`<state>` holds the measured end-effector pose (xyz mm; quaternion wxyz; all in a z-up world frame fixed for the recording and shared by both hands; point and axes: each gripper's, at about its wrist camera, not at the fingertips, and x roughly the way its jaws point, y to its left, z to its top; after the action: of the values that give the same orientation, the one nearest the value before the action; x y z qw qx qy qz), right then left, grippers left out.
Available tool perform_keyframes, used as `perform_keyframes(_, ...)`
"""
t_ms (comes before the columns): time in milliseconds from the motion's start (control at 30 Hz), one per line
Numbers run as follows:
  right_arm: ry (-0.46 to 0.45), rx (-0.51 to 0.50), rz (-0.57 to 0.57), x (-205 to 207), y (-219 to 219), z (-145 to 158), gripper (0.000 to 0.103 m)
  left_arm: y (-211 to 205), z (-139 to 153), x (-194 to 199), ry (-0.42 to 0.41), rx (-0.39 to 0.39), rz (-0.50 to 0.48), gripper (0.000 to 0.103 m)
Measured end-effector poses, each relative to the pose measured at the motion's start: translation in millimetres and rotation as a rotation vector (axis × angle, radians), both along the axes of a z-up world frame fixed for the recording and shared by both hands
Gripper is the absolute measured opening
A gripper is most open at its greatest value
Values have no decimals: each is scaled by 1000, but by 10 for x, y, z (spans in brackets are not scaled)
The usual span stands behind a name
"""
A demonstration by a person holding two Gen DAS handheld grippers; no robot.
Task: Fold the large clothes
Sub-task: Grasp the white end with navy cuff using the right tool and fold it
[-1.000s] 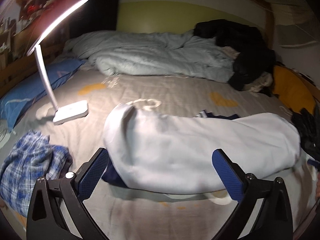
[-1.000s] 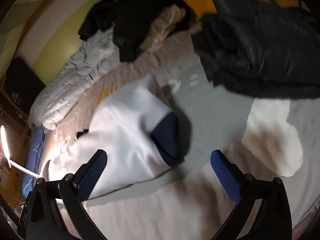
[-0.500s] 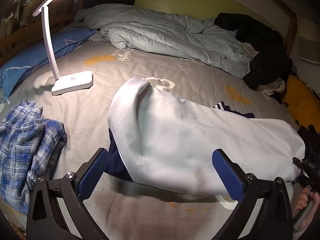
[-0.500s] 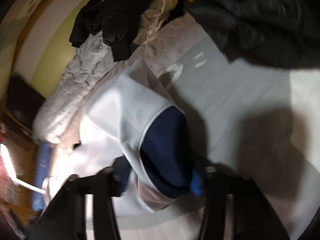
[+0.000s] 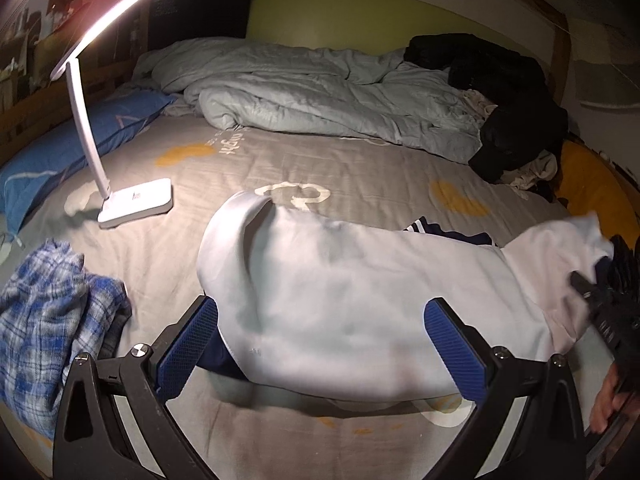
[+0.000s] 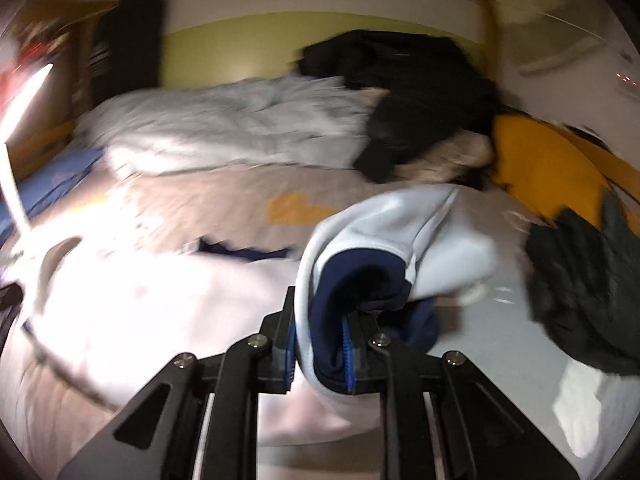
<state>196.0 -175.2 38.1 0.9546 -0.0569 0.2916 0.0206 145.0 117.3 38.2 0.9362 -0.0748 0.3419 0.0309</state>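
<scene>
A large white sweatshirt (image 5: 360, 280) with navy trim lies crumpled across the grey bedsheet (image 5: 360, 168). My left gripper (image 5: 320, 308) hovers open just over its near edge, nothing between the blue pads. My right gripper (image 6: 320, 344) has its jaws closing, and the pads pinch the sweatshirt's navy-lined end (image 6: 360, 280), which is raised off the sheet. In the left wrist view that right gripper (image 5: 612, 312) shows as a dark blurred shape at the garment's right end, with a hand (image 5: 608, 396) below it.
A lit white desk lamp (image 5: 136, 200) stands on the bed at left. A blue plaid shirt (image 5: 48, 320) lies near left, a pale duvet (image 5: 320, 92) and black clothes (image 5: 500, 92) at the back. A dark garment (image 6: 592, 280) and yellow cushion (image 6: 552, 168) lie at right.
My right gripper went from wide open to closed on the sweatshirt's navy-lined end, rolled level and carried that end up and across. The left gripper stayed open in about the same place.
</scene>
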Motion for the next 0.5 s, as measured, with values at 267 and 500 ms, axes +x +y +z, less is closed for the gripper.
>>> perform_keyframes(267, 202, 75, 320, -40, 373, -400, 47, 17, -21, 9, 14, -4, -10, 103)
perform_keyframes(500, 65, 248, 352, -297, 37, 77, 62, 51, -2, -19, 8, -14, -4, 103)
